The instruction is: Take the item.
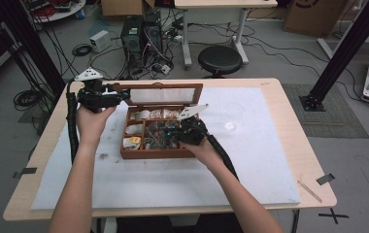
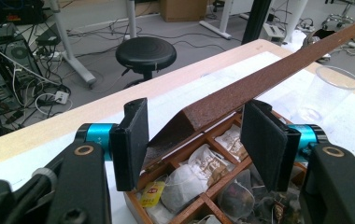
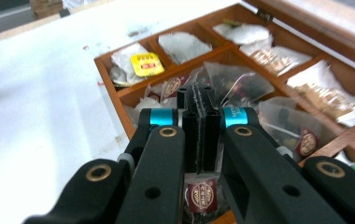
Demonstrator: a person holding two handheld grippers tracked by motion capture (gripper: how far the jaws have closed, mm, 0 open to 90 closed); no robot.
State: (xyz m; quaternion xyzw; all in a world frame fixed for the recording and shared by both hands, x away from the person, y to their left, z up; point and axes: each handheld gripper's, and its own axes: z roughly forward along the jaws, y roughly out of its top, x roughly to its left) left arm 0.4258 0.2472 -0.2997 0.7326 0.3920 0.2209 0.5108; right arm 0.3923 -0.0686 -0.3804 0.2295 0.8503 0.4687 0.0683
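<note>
Keep the left gripper (image 2: 194, 140) half open, bracing the lid (image 2: 259, 81) between its jaws. The right gripper (image 3: 199, 126), fully closed, apparently pinches a tea bag (image 3: 202, 196) beneath its jaws; lift straight up from the box (image 1: 160, 153).

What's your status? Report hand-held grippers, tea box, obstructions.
Left hand-held gripper open, lid between jaws. Right hand-held gripper shut, down among tea bags in wooden box; grip unconfirmed. Plastic cup stands clear beyond box.

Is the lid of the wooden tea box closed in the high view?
No, the lid stands raised behind the wooden tea box, whose compartments of tea bags lie exposed.
</note>
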